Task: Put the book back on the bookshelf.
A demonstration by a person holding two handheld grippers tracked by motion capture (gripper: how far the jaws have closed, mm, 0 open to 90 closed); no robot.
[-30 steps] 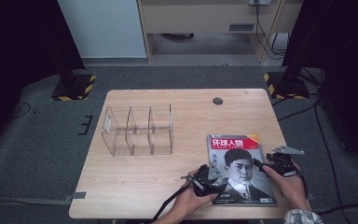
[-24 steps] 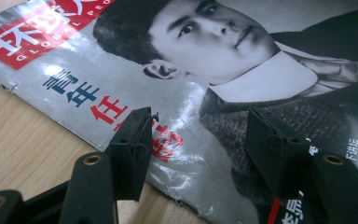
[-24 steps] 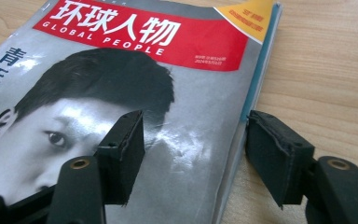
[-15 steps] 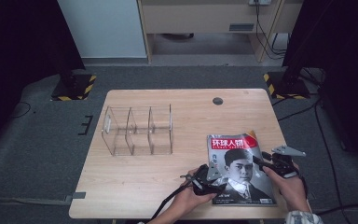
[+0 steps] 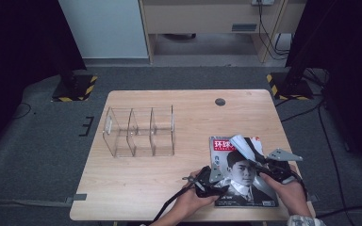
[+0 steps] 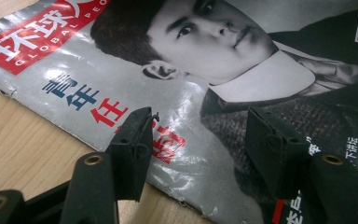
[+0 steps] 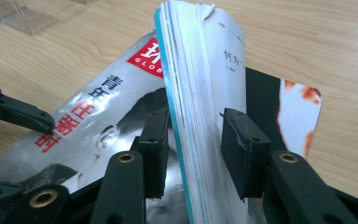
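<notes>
Below, a glossy portrait-cover magazine (image 5: 242,174) on the pale wooden worktop (image 5: 169,188) is pinned by the parted left tongs (image 6: 193,135); its lifted pages are bracketed, seemingly gripped, by the right tongs (image 7: 193,149). Opening appears barely begun.

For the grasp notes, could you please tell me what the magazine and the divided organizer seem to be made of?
Magazine: glossy coated paper; its cover shows glare and creases, and thin pages fan up.
Organizer: clear, rigid plastic, probably acrylic; the wooden table shows through its walls.
</notes>
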